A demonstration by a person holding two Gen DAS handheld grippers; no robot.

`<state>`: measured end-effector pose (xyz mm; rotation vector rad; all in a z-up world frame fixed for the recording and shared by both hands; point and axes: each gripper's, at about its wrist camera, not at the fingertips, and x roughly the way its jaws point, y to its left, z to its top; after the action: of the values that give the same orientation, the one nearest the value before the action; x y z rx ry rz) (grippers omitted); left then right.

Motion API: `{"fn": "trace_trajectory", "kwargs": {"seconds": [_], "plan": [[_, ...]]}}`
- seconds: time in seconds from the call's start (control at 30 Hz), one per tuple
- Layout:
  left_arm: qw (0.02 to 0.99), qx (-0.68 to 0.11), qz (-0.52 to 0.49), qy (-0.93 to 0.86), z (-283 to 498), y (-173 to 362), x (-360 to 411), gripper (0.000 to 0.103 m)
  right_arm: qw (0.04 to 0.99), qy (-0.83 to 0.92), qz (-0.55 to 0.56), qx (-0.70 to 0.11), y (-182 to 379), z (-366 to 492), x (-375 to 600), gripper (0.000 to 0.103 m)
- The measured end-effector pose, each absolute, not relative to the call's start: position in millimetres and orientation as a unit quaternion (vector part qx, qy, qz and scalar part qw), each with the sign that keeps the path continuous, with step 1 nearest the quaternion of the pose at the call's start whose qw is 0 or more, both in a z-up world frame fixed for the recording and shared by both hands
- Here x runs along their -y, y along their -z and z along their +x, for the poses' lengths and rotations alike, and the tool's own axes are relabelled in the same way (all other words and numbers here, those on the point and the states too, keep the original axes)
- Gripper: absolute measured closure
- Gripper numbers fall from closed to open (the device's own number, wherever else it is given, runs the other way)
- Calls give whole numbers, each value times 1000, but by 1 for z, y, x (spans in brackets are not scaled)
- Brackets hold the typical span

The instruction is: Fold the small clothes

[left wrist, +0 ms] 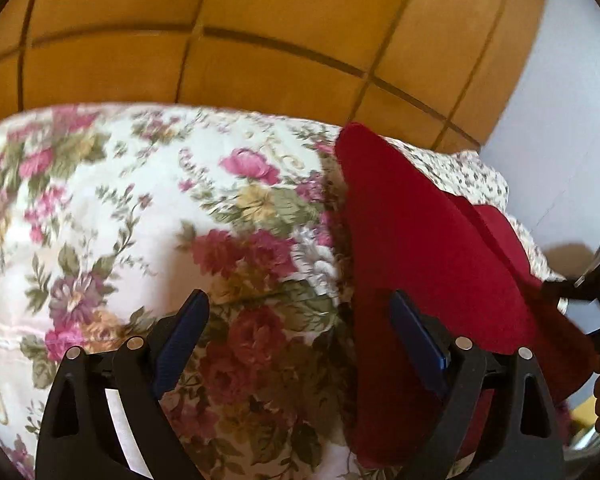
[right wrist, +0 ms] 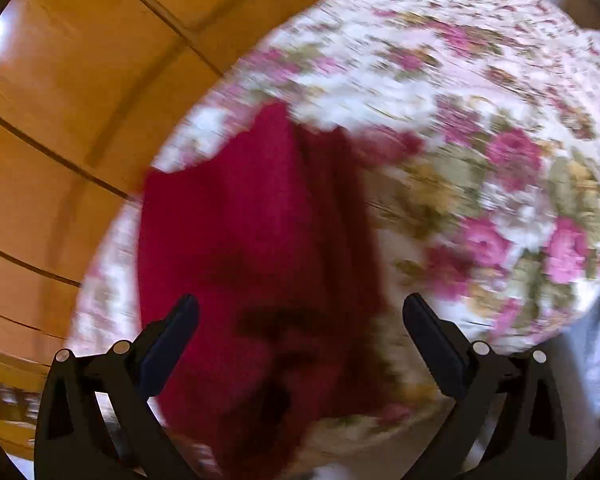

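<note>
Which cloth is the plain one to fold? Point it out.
The red garment, solid coloured and lying on top. The floral bedcover beneath it is printed with pink roses and green leaves. The left claw and the right claw are open above them.

Bedspread: my view is filled by a floral bedspread (left wrist: 140,200), white with pink roses and green leaves.
Wardrobe: behind it, an orange-brown panelled wardrobe (left wrist: 260,40).
Wall: pale wall (left wrist: 572,100) beside it.

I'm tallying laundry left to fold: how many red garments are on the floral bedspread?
1. A single red garment lies on the floral bedspread near its edge by the wooden panels; more could be hidden outside both views.
</note>
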<state>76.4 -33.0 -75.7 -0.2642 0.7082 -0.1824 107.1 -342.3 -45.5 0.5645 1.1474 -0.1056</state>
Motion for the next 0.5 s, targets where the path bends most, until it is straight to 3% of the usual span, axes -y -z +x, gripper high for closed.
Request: {"fn": "trace_trajectory", "kwargs": {"seconds": [0.3, 0.5], "plan": [[944, -306, 58, 108, 77, 80, 87, 13, 779, 117, 277, -551, 83, 93, 383, 2], [943, -308, -4, 124, 78, 85, 65, 13, 750, 108, 377, -533, 83, 84, 392, 2]]}}
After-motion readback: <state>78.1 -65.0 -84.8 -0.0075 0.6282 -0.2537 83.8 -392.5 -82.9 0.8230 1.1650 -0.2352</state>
